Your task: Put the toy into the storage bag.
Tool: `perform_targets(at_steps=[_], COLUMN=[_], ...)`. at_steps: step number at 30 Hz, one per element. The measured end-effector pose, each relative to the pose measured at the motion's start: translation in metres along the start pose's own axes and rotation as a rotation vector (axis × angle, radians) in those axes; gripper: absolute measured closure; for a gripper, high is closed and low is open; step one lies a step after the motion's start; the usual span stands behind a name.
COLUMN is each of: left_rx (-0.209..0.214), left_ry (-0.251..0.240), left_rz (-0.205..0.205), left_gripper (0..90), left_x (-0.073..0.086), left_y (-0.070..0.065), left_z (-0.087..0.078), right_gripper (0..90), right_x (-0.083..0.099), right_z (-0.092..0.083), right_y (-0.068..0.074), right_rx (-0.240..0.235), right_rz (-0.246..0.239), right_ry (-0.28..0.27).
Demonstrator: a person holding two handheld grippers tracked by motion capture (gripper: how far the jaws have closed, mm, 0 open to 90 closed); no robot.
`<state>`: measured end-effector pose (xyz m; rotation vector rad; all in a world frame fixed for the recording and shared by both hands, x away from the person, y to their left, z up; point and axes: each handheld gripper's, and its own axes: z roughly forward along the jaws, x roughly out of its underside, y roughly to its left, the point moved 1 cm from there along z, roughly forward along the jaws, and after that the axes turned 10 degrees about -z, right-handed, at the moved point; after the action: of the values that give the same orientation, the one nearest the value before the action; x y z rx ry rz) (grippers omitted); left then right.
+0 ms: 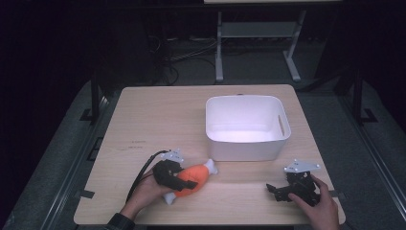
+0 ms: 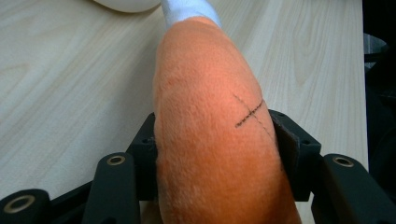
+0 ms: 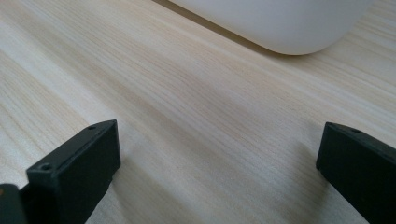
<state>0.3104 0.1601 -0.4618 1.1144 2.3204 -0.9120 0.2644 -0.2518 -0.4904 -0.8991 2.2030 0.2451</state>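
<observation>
A: Between your left gripper's jaws lay the orange plush toy, pinched across its middle for a balanced lift.

B: Your right gripper, beside the white bin, stood spread, holding nothing.

Two black, blocky jaws of the right gripper are rising from the bottom corners, standing wide apart with nothing between them. They are hovering low over a pale, light-grained wooden table. The rounded lower corner of a white plastic tub is sitting at the top edge.
</observation>
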Motion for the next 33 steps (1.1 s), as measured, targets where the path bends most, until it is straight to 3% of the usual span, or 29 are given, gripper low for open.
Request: perform_targets(at_steps=[12, 33], left_rx=[0.001, 0.007], left_ry=[-0.034, -0.074], left_rz=[-0.002, 0.033], left_gripper=[44.1, 43.8], left_x=[0.001, 0.004], left_y=[0.002, 0.000], left_z=[-0.014, -0.043], right_gripper=[0.0, 0.0], right_x=[0.000, 0.000], right_z=[0.000, 0.000], right_y=[0.000, 0.000], right_rx=[0.000, 0.000], right_rz=[0.000, 0.000], right_ry=[0.000, 0.000])
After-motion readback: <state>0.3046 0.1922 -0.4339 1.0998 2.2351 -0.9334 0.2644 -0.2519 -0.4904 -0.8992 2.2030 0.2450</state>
